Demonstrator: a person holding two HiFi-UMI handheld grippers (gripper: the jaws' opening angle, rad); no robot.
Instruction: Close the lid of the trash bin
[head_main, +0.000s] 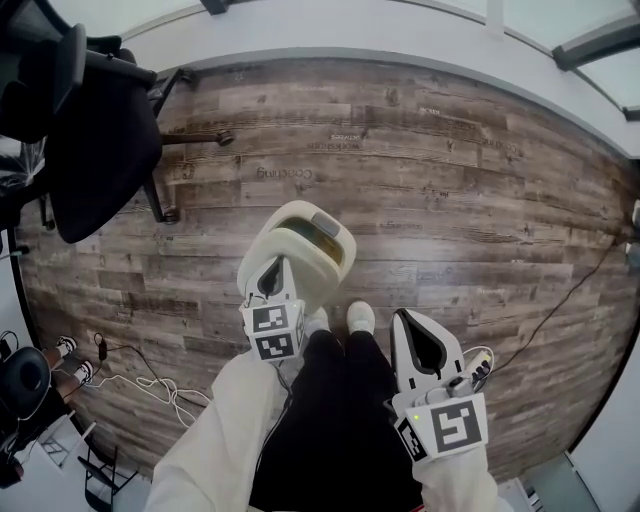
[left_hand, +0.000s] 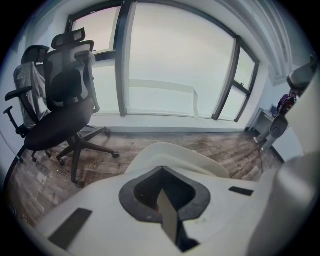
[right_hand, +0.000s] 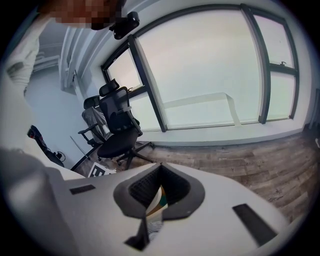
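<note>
The cream, oval trash bin (head_main: 298, 246) stands on the wood floor just ahead of the person's shoes (head_main: 360, 318). Its top shows a raised rim around an inner panel with a grey-green patch; whether the lid is fully down I cannot tell. My left gripper (head_main: 272, 264) hangs over the bin's near edge, jaws pressed together and holding nothing. In the left gripper view the bin's rounded cream top (left_hand: 172, 156) rises right behind that gripper (left_hand: 162, 169). My right gripper (head_main: 408, 320) is off to the right of the shoes, apart from the bin, also shut and empty (right_hand: 160, 166).
A black office chair (head_main: 90, 140) stands at the far left, also seen in both gripper views (left_hand: 65, 110) (right_hand: 117, 132). White cables (head_main: 150, 385) lie on the floor at the near left. A dark cable (head_main: 570, 300) crosses the floor at the right. Windows run along the far wall.
</note>
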